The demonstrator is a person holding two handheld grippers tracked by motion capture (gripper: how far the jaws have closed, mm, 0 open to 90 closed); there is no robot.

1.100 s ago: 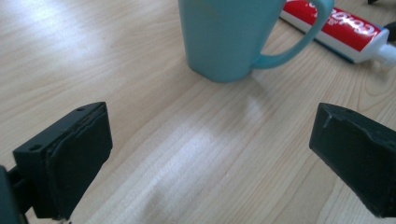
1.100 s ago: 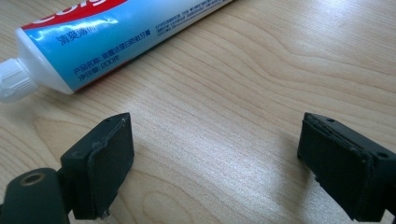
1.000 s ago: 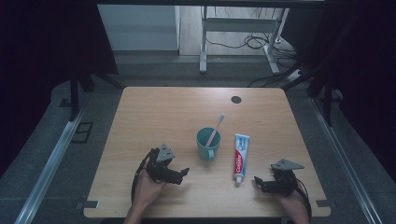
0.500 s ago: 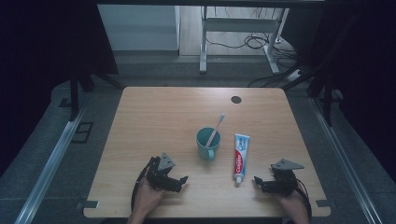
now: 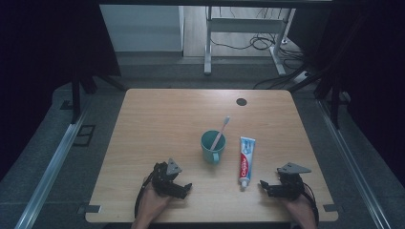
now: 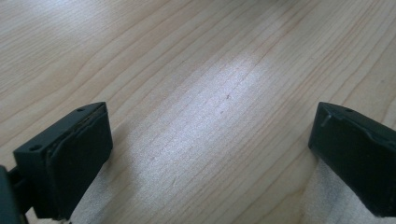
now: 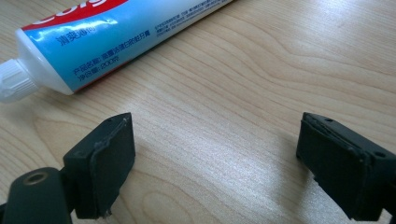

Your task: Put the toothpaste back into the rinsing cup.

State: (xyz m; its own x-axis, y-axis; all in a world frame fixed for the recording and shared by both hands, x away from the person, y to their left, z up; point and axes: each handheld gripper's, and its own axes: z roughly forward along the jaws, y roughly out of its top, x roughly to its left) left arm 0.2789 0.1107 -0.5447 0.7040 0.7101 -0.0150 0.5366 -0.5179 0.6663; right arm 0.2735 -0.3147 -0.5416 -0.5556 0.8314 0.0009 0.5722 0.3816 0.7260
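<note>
Both hands rest low at the near edge of the table (image 5: 157,119), forearms cut off by the bottom of the high view. The left gripper (image 5: 184,190) points right along the wood, jaws spread wide with bare tabletop between them. The right gripper (image 5: 264,186) points left toward the tube's cap, jaws also spread with nothing between them. The toothpaste (image 5: 246,160) lies flat just ahead of it, cap toward the person, apart from the jaws. The cup (image 5: 212,147) stands beside the tube, a toothbrush (image 5: 221,131) leaning in it. The brush head is too small to make out.
</note>
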